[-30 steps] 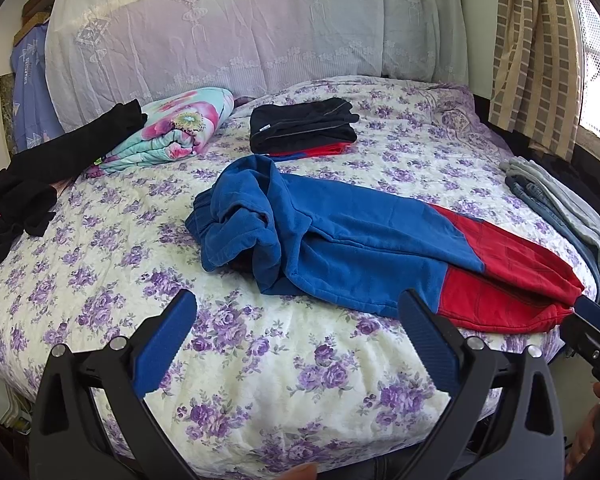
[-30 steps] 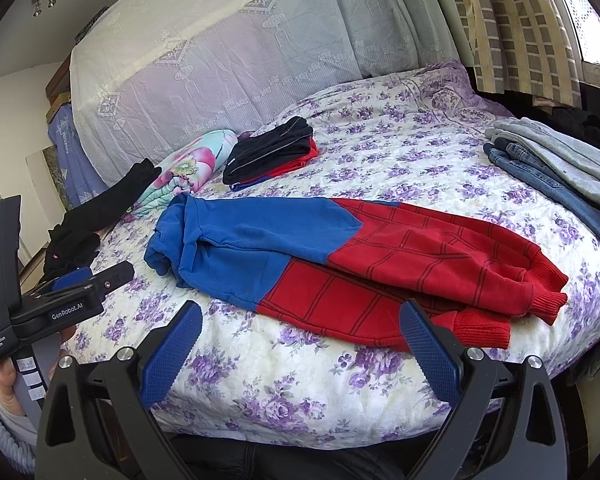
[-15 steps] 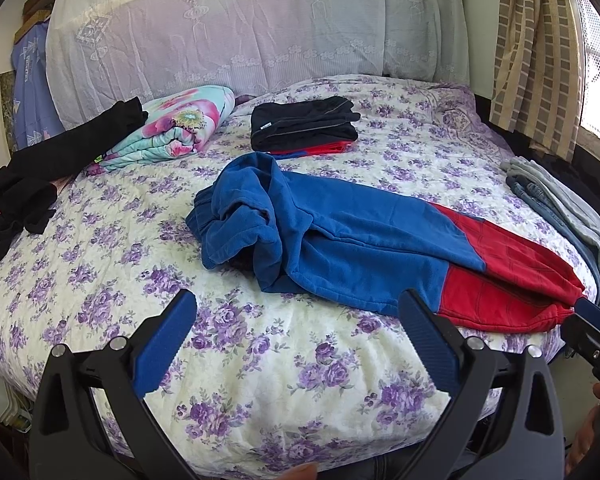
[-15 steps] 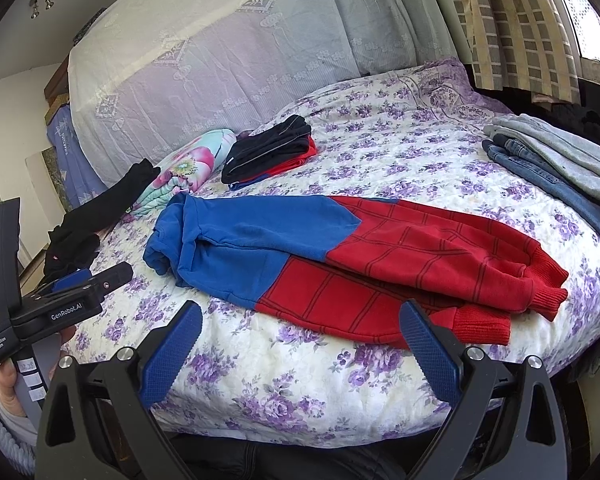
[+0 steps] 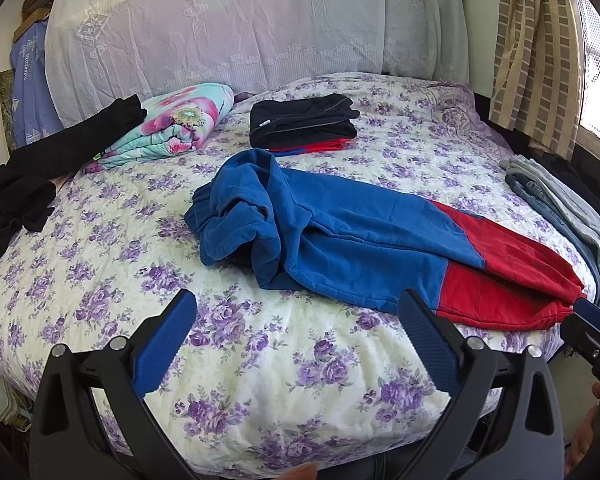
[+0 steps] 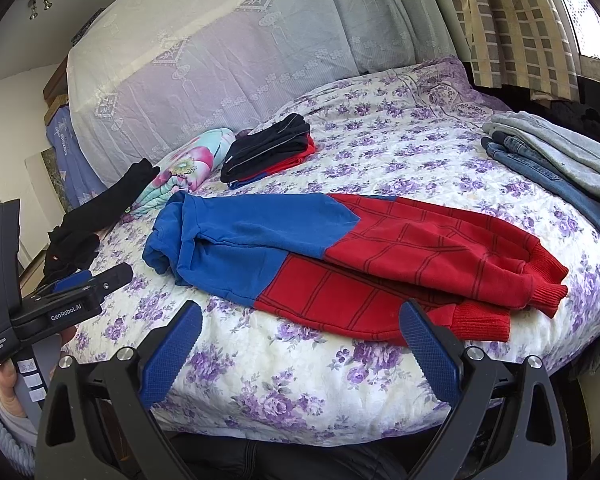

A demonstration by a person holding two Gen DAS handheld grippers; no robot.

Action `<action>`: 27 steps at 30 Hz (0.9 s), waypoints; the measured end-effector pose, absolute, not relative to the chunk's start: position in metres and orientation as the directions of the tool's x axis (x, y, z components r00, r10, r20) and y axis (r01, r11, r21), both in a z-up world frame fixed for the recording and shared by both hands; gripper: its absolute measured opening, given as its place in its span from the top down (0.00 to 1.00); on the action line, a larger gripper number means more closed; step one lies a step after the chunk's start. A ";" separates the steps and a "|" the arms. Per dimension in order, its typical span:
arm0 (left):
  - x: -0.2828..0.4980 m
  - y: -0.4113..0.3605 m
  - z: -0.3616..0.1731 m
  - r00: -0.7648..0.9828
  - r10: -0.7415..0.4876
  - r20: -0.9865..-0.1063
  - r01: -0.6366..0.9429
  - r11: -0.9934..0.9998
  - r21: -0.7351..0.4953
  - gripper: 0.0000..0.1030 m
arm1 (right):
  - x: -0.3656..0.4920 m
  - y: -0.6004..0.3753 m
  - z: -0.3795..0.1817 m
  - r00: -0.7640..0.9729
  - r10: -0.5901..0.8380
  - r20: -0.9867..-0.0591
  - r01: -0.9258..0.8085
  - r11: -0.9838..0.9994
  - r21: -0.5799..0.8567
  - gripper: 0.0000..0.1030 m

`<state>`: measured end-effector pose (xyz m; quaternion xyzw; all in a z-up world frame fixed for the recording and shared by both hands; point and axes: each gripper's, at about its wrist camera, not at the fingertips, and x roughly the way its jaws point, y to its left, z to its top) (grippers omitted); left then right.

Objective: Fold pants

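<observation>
Blue and red pants (image 5: 352,240) (image 6: 340,252) lie lengthwise on the floral bed, rumpled blue waist to the left, red ribbed cuffs to the right, one leg over the other. My left gripper (image 5: 296,328) hangs open over the bed's near edge, just short of the blue part, holding nothing. In the right wrist view my right gripper (image 6: 300,334) is open too, near the red lower legs, with nothing between its fingers. The left gripper's body (image 6: 60,304) shows at the left of the right wrist view, held by a hand.
Folded dark clothes on red ones (image 5: 300,124) sit behind the pants. A floral rolled blanket (image 5: 172,128) and black garments (image 5: 40,176) lie at the left. Jeans and grey cloth (image 6: 552,164) lie at the right edge. A curtain (image 5: 536,52) hangs at the back right.
Both grippers have crept slightly toward the bed; the pants lie as before and both grippers stay open.
</observation>
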<state>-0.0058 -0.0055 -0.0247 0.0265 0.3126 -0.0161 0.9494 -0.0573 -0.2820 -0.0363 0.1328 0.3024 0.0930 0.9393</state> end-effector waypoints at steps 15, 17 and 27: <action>0.011 0.021 -0.058 0.754 -0.049 -0.655 0.040 0.999 -0.029 0.04 | -0.052 -0.302 -0.053 0.787 0.224 -0.575 -0.030 0.944 0.327 0.03; 0.015 0.038 -0.073 0.731 -0.050 -0.680 0.012 0.998 -0.060 0.04 | -0.050 -0.320 -0.059 0.782 0.233 -0.578 0.006 0.925 0.380 0.03; 0.034 0.098 -0.102 0.658 -0.114 -0.745 -0.098 0.967 -0.235 0.04 | -0.035 -0.388 -0.102 0.780 0.466 -0.417 0.050 0.618 0.785 0.03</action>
